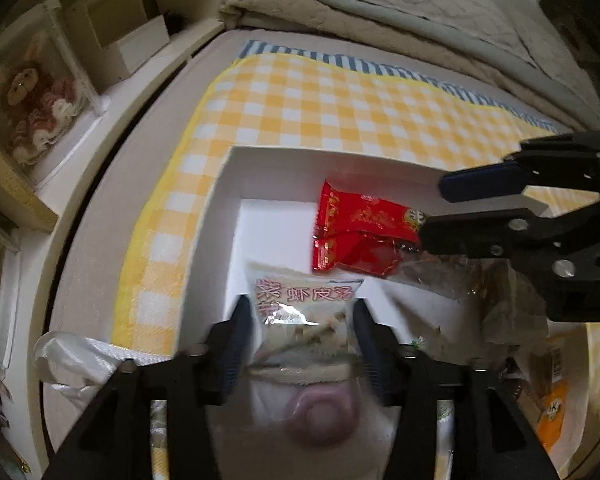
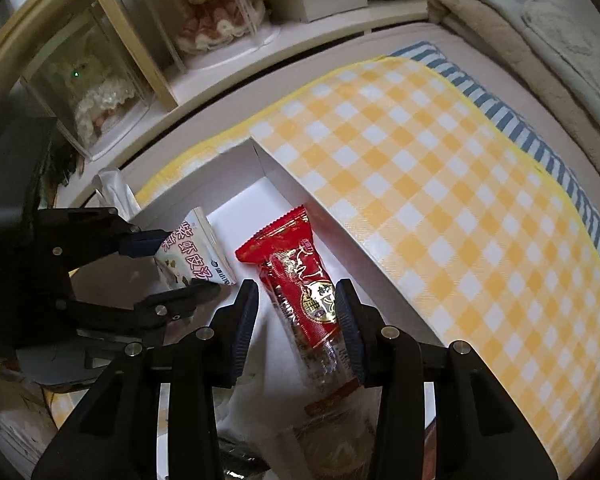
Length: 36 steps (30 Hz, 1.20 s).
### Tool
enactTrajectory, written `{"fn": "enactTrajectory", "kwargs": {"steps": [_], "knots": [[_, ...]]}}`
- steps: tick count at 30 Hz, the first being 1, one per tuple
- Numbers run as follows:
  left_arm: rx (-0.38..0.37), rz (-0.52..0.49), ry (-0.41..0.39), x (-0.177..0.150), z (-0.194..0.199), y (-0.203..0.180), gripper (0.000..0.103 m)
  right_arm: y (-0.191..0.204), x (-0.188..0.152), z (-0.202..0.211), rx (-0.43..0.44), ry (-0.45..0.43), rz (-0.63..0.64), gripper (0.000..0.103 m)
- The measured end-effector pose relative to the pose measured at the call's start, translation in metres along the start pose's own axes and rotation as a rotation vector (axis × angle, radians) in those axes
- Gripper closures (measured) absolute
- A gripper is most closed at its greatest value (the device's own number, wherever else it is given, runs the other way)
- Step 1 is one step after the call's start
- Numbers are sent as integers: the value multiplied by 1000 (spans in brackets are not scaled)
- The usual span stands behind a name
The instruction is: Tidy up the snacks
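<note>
White box (image 1: pixel 220 184): two packets; left hand-held gripper (image 1: pixel 302 316) loose around pale packet (image 1: pixel 304 300); right hand-held gripper (image 2: pixel 296 312) parted around red packet (image 2: pixel 300 280).

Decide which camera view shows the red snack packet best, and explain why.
The right wrist view: the red snack packet shows nearly full length. In the left wrist view it lies sideways, its end hidden behind the right gripper.
</note>
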<state>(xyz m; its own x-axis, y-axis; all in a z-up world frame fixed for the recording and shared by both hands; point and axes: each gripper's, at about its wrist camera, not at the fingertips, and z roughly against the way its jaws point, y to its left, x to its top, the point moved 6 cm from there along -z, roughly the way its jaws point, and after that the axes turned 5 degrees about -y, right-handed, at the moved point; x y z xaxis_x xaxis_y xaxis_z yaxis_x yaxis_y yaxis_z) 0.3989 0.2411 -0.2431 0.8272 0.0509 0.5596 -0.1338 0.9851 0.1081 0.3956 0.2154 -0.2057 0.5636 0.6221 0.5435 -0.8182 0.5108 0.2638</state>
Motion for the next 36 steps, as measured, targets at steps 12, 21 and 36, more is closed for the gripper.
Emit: {"fn": "enactTrajectory", "kwargs": {"steps": [12, 21, 36], "knots": [[-46, 65, -35, -6, 49, 15, 34, -2, -12, 45, -97, -62, -84, 62], [-71, 54, -81, -15, 110, 7, 0, -2, -27, 84, -190, -119, -161, 21], [-102, 51, -168, -40, 211, -8, 0, 15, -58, 173, -280, -271, -282, 0]]}}
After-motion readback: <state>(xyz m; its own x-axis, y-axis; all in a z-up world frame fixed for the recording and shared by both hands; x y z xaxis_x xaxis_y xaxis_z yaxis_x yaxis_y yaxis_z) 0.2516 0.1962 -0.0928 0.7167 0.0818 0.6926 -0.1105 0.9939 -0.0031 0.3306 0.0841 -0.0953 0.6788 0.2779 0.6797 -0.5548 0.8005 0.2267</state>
